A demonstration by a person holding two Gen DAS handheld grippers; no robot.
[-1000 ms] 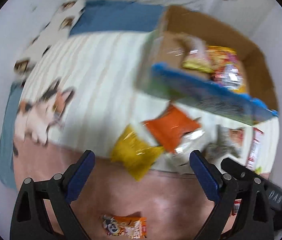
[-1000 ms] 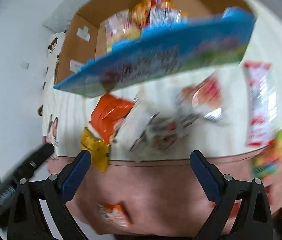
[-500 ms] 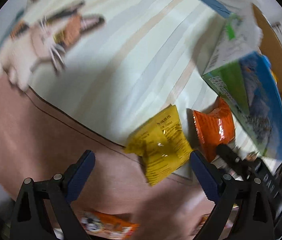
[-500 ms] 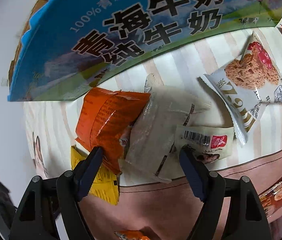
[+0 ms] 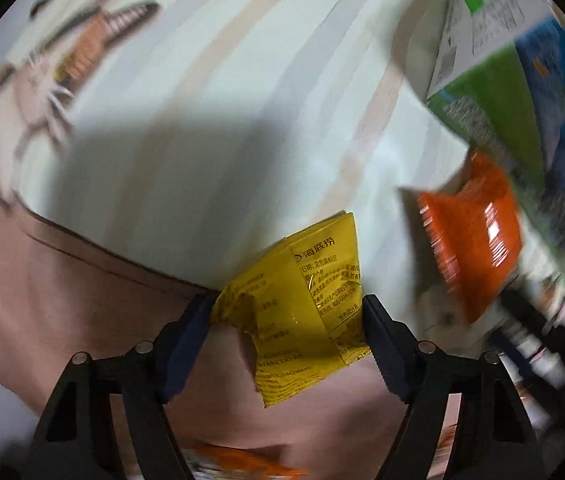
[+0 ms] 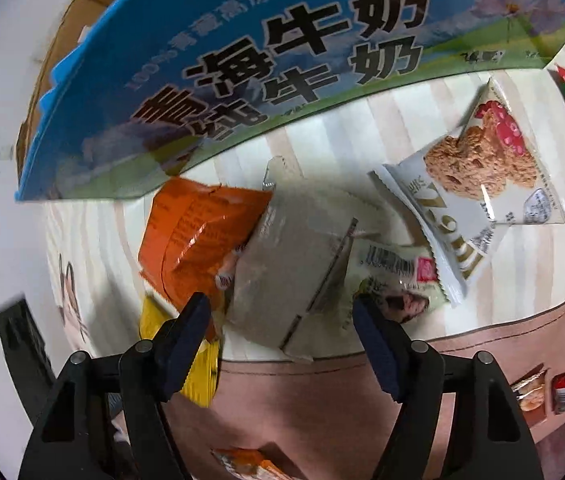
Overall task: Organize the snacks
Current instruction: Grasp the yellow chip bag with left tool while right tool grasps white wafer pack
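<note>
Nearby, yellow packet [image 5: 298,300] straddling sheet edge [image 5: 130,264]

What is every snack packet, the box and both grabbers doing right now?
Left gripper: fingers closing, yellow packet between them.
Yellow packet: crumpled, lying on the bed.
Right gripper: fingers closing around the grey packet.
Grey packet: lying flat, overlapping the orange packet.
Orange packet: lying against the milk box.
Milk box: open-topped.

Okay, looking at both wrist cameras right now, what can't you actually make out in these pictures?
- Left wrist view: the orange packet is motion-blurred, its print unreadable.
- Left wrist view: whether the closing left gripper already presses the yellow packet between its jaws.
- Right wrist view: the grey packet covers part of the orange one.
- Right wrist view: the blue milk carton hides the box's contents.
</note>
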